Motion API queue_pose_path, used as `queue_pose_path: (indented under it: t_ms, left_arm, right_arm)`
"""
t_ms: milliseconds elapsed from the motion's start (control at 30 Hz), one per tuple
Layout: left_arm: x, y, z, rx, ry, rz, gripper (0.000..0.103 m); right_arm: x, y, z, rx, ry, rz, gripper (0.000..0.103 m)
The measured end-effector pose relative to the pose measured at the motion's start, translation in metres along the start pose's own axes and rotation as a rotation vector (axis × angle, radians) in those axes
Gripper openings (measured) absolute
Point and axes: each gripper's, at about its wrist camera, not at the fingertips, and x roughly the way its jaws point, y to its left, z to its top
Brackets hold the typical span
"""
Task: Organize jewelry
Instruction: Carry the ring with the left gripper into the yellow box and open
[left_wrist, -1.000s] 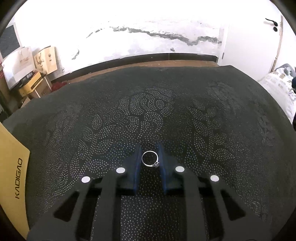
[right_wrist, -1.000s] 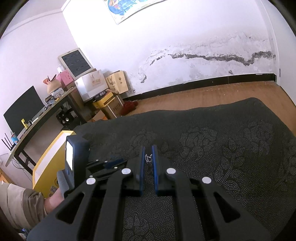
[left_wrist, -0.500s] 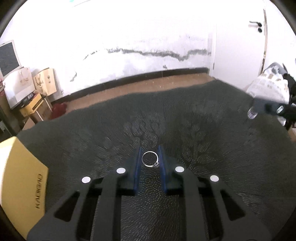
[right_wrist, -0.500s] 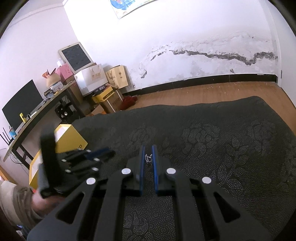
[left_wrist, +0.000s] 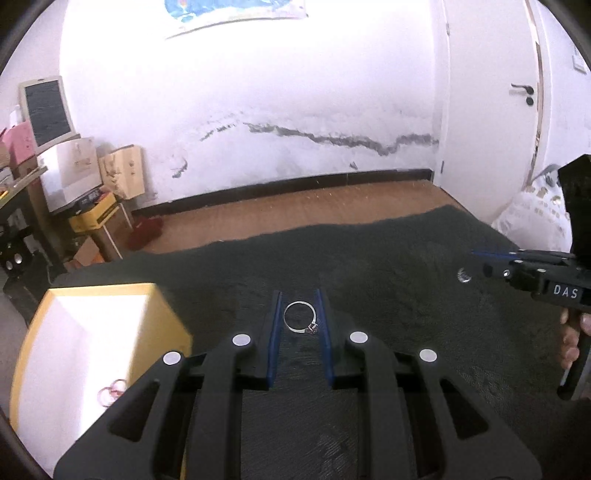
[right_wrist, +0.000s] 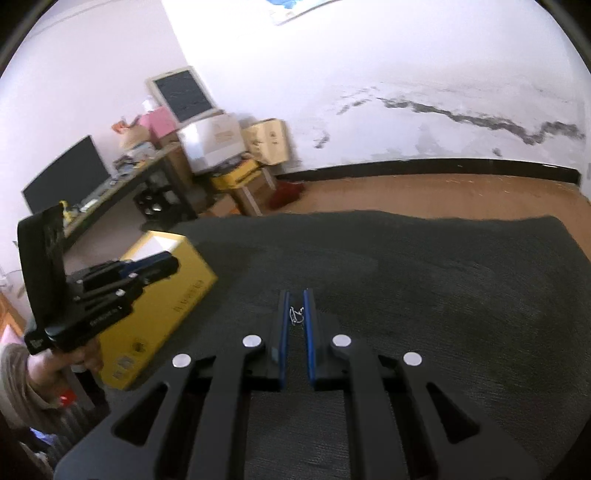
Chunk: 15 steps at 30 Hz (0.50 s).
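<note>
Transport is the step in hand: 2 pieces are carried above the dark patterned cloth (left_wrist: 388, 258) toward the yellow box (left_wrist: 92, 354), judged from how things lie. A silver ring (left_wrist: 300, 317) with a small stone is clamped between the blue pads of the left gripper (left_wrist: 298, 314), its band lying flat across the gap. In the right wrist view a small silver earring (right_wrist: 295, 314) is pinched in the right gripper (right_wrist: 295, 314), whose pads are drawn nearly together. The box stands open at 8 o'clock of the left gripper, its white interior showing 2 pinkish rings (left_wrist: 110, 391) near the bottom.

Next, the left gripper is likely to be swung toward 8 o'clock until the ring hangs over the white interior, then eased apart; care is called for, since a thin band can roll or spring aside on release.

Compared with 1 s ago, both views are raised: far more wall and floor are seen, the box interior is now exposed where only its side was visible, and both grips are unchanged
</note>
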Motion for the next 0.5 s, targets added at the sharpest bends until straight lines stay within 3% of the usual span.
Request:
queue_pose_path:
  t_ms: [200, 500]
  left_arm:
    - [-0.043, 0.048, 0.001, -0.045, -0.02, 0.032, 0.018]
    - [-0.088, 0.137, -0.023, -0.09, 0.042, 0.162, 0.018]
  right_arm:
    - [0.012, 0.08, 0.033, -0.111, 0.002, 0.062, 0.008]
    - [0.038, 0.166, 0.048, -0.181, 0.043, 0.156, 0.008]
